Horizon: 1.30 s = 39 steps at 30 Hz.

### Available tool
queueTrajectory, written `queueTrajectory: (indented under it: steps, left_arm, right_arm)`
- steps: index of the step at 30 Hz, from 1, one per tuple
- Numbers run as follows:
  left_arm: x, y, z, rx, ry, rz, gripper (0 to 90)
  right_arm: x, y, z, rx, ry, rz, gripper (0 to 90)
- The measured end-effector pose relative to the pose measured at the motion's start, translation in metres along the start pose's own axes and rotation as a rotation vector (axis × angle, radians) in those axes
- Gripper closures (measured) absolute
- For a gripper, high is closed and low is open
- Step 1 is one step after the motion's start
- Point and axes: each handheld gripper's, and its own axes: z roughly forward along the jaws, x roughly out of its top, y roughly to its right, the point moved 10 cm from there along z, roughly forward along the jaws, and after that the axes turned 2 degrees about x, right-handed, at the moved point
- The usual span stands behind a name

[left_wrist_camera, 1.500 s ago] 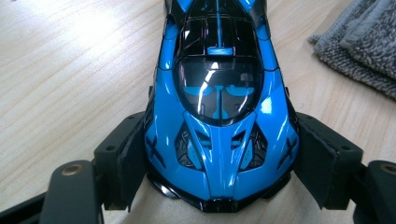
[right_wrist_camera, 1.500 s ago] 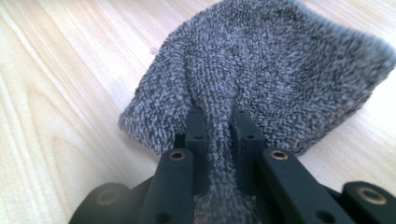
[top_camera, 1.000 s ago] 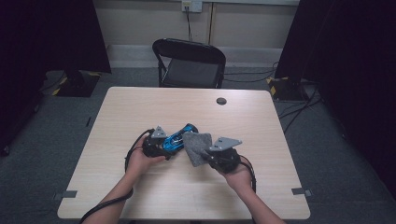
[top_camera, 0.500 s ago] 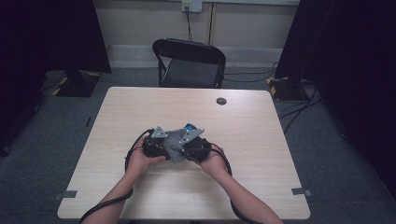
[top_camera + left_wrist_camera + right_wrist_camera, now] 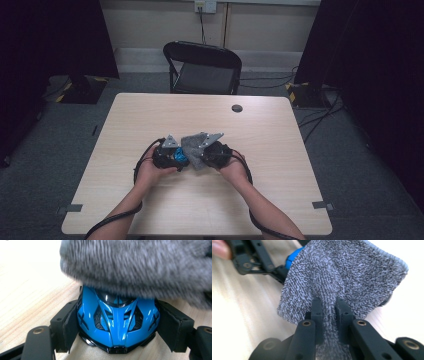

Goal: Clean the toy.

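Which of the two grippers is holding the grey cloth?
The right gripper: its jaws pinch the grey cloth. The left gripper instead clamps a blue toy car, which the cloth brushes from above.

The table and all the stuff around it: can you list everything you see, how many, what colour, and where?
toy car: one, shiny blue and black, near the middle of the table, clamped between the left gripper's fingers
cloth: one, fuzzy grey, pinched by the right gripper and draped over the car
table: one, light wood, centre of the room
round cap: one, dark, set in the table's far side
folding chair: one, black, behind the table
wall socket: one, pale, on the back wall, cable hanging down
left gripper: one, black, shut on the car
right gripper: one, black, shut on the cloth
hands: two, coming in from the table's near edge
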Motion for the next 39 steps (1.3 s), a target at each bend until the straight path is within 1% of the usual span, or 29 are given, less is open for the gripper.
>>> queueTrajectory:
  steps: [2, 4, 5, 7, 11, 13, 14, 19, 21, 25, 27, 28, 31, 34, 39]
  left_arm:
    - [0.0, 0.0, 0.0, 0.0, -0.001, 0.001, 25.0]
    - [0.0, 0.0, 0.0, -0.003, -0.001, -0.002, 25.0]
    - [0.0, 0.002, 0.0, -0.01, 0.0, -0.01, 24.9]
    - [0.0, 0.002, 0.0, -0.01, 0.001, -0.011, 25.0]
    - [0.0, 0.002, 0.0, -0.01, 0.0, -0.01, 24.9]
    - [0.0, 0.002, 0.0, -0.01, 0.001, -0.01, 25.0]
    - [0.0, 0.002, 0.0, -0.01, 0.0, -0.011, 25.0]
    - [0.0, 0.002, 0.0, -0.01, 0.001, -0.01, 24.9]
    - [0.0, 0.002, 0.0, -0.01, 0.0, -0.011, 25.0]
    - [0.0, 0.002, 0.0, -0.01, 0.0, -0.01, 24.9]
    - [0.0, 0.002, 0.0, -0.01, 0.0, -0.01, 25.0]
    - [0.0, 0.002, 0.0, -0.01, 0.0, -0.01, 25.0]
    - [0.0, 0.002, 0.0, -0.01, 0.0, -0.01, 24.9]
    - [0.0, 0.002, 0.0, -0.01, 0.0, -0.01, 24.9]
    - [0.0, 0.002, 0.0, -0.01, 0.001, -0.01, 25.0]
  right_arm:
    - [-0.001, 0.007, -0.002, -0.008, 0.005, 0.026, 79.6]
    - [-0.001, 0.013, -0.003, -0.022, 0.005, 0.034, 79.6]
    - [-0.002, 0.016, -0.003, -0.025, 0.007, 0.045, 79.6]
    - [-0.002, 0.021, -0.004, -0.028, 0.006, 0.061, 79.6]
    - [-0.003, 0.033, -0.004, -0.05, 0.003, 0.092, 79.6]
    - [-0.003, 0.035, -0.004, -0.049, 0.004, 0.099, 79.6]
    - [-0.004, 0.04, -0.005, -0.056, 0.003, 0.116, 79.6]
    - [-0.006, 0.047, -0.005, -0.058, 0.009, 0.156, 79.7]
    - [-0.006, 0.048, -0.005, -0.059, 0.009, 0.159, 79.7]
    - [-0.011, 0.057, -0.01, -0.08, 0.012, 0.185, 79.6]
    - [-0.013, 0.058, -0.011, -0.082, 0.015, 0.19, 79.6]
    - [-0.018, 0.064, -0.015, -0.091, 0.018, 0.213, 79.6]
    - [-0.025, 0.072, -0.021, -0.103, 0.026, 0.239, 79.6]
    - [-0.029, 0.078, -0.029, -0.116, 0.034, 0.255, 79.6]
    - [-0.027, 0.081, -0.04, -0.128, 0.062, 0.258, 79.7]
